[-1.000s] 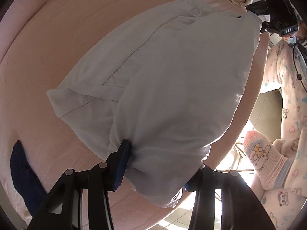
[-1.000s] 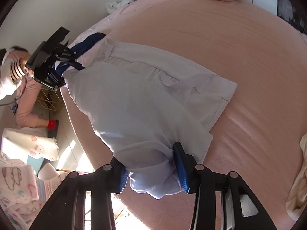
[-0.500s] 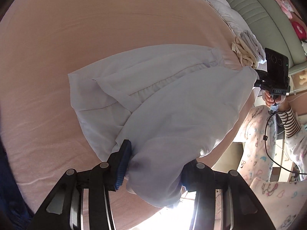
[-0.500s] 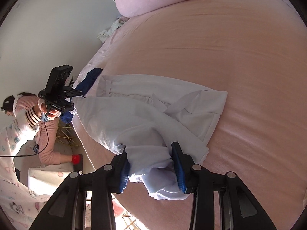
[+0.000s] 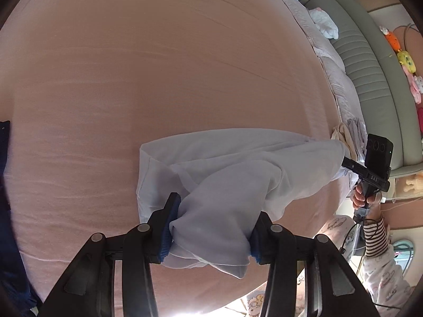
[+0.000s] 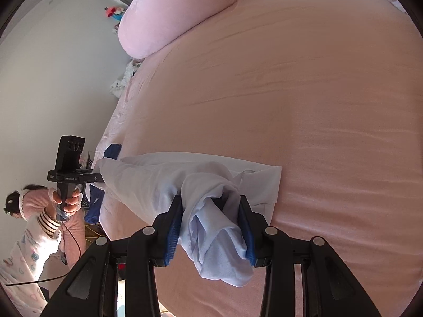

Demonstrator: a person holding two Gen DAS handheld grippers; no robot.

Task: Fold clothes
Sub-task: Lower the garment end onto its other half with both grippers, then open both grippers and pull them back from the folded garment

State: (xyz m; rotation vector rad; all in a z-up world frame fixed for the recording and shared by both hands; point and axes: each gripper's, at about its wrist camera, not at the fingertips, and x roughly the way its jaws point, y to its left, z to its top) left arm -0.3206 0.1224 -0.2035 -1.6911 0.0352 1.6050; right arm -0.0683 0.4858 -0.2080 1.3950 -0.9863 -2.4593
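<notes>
A pale blue-white garment (image 5: 232,169) is stretched between my two grippers above the near edge of a pink bed (image 5: 158,66); its far half lies on the sheet. My left gripper (image 5: 211,227) is shut on one bunched end of it. My right gripper (image 6: 210,227) is shut on the other bunched end (image 6: 211,211). Each gripper shows in the other's view: the right one at the far right (image 5: 370,169), the left one at the far left (image 6: 71,174), both holding the cloth taut.
A dark blue garment (image 6: 112,153) lies at the bed's left edge, also at the left rim of the left wrist view (image 5: 5,142). Folded cream and white clothes (image 5: 349,134) sit by the right edge. A pink pillow (image 6: 179,13) is at the head. A grey-green sofa (image 5: 370,66) stands beyond.
Both grippers have lifted and carried the held edge forward over the bed. The garment has doubled over itself and now covers far less of the sheet.
</notes>
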